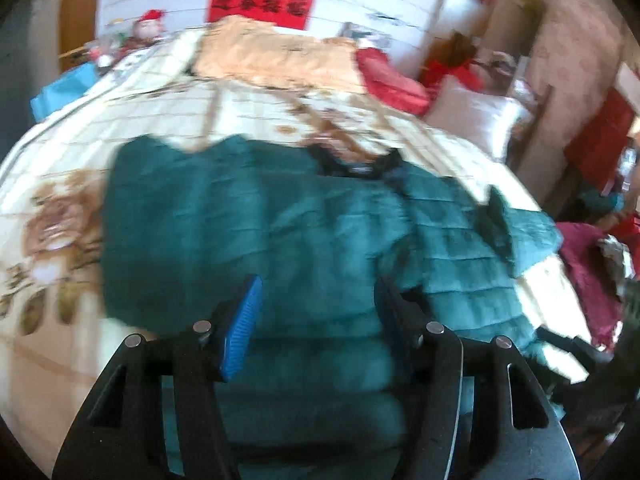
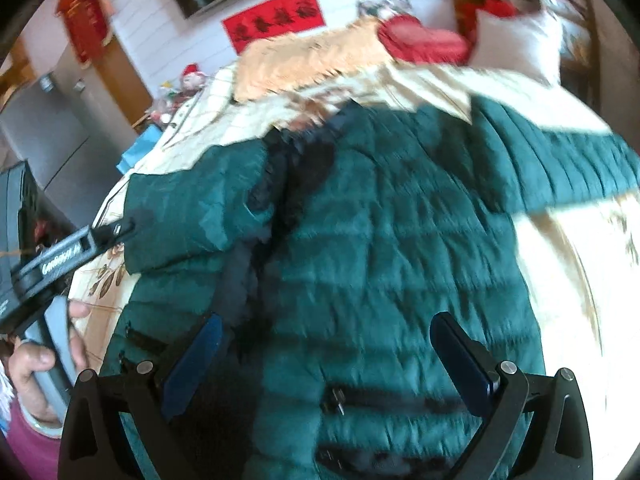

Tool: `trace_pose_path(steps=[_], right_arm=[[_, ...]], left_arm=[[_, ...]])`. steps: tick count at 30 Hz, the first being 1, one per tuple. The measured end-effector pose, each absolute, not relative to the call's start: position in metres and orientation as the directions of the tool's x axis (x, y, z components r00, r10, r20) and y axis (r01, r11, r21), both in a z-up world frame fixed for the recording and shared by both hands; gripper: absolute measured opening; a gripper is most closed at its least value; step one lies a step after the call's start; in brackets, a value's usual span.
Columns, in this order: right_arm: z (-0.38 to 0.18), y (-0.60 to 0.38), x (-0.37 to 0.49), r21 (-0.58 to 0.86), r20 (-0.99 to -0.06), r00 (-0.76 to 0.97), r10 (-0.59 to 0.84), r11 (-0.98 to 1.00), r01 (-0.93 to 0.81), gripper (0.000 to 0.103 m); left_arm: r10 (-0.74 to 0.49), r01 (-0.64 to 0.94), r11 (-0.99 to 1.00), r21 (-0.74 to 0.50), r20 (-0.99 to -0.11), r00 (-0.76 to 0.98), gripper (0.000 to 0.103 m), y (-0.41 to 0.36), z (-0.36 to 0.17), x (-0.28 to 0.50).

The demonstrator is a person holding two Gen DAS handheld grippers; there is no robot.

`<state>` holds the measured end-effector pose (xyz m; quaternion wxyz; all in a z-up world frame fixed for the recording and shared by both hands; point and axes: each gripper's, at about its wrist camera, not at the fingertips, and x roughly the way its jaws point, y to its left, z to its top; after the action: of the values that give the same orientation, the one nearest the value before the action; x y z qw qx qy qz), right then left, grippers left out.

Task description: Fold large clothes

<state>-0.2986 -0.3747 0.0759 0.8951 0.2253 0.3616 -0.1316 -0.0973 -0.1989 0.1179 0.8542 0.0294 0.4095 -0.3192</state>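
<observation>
A dark green quilted jacket (image 1: 280, 232) lies spread on the bed, its dark collar (image 1: 356, 164) at the far side. One sleeve lies folded across the front (image 2: 188, 220); the other stretches out to the right (image 2: 560, 168). My left gripper (image 1: 316, 292) hovers above the jacket's near part, open, with nothing between its blue pads (image 1: 240, 328). My right gripper (image 2: 326, 332) is also open over the lower front, beside a zipped pocket (image 2: 384, 396). The left gripper's body (image 2: 60, 256) and the hand holding it (image 2: 36, 364) show at the left edge of the right wrist view.
The bed has a cream floral cover (image 1: 56, 216). A tan fleece blanket (image 1: 276, 56), a red cushion (image 1: 392, 80) and a white pillow (image 1: 476, 116) lie at its far end. A maroon cloth (image 1: 588, 264) lies off the right side. A red banner (image 1: 260, 4) hangs on the wall.
</observation>
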Motion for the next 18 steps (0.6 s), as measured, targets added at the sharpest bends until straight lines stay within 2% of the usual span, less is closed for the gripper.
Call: trace_pose_path(steps=[3,7,14,18], right_arm=[[0.083,-0.375,-0.268,0.32,-0.696,0.718,-0.035,0.879,0.354,0.103],[0.086,-0.378,-0.225,0.344,-0.685,0.729,0.016,0.888,0.304,0.103],[0.07,-0.391,-0.15,0.327,-0.725,0.688,0.029,0.893,0.308,0.103],[0.057,-0.404,-0.122,0.414,-0.725,0.682,0.097,0.853,0.319,0.103]], left_arm=[[-0.451,0.501,0.848,-0.175,-0.734,0.507,0.058,-0.173,0.113,-0.085],[-0.432,0.41,0.883,-0.228,-0.738,0.518,0.058,-0.135,0.105,-0.069],[-0.398,0.333,0.909,-0.25,-0.757,0.518,0.058,-0.103,0.087,-0.056],[-0.376,0.298,0.921,-0.251,-0.774,0.509,0.058,-0.097,0.075,-0.045]])
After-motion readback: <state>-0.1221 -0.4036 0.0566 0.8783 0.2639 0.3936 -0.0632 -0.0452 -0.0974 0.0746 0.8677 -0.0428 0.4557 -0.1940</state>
